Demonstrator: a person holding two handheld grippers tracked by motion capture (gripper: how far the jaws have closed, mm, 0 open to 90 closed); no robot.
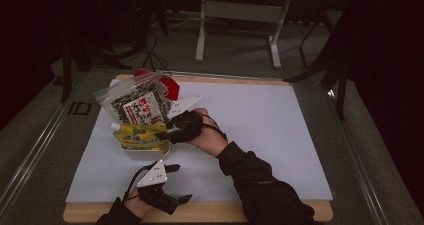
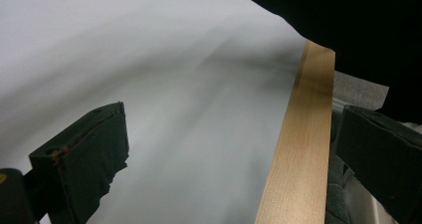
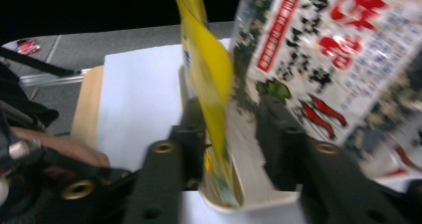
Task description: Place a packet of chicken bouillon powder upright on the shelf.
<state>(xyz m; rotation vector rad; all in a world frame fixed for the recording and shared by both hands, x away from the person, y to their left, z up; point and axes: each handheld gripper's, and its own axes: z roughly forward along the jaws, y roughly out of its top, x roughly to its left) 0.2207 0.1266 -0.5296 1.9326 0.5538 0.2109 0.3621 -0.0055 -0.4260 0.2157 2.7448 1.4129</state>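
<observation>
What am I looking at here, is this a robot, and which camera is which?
No robot: a person holds a two-jaw gripper in each hand. The high view looks down on the table from the person's side; the other two cameras ride on the grippers and look along their black jaws.

On a wooden board lies a white sheet. On it sit a white tray, a yellow pouch, a clear bag of dark flakes and a red pack.

The left gripper is open and empty. The right gripper has its jaws apart either side of the pouch and the tray's wall.
</observation>
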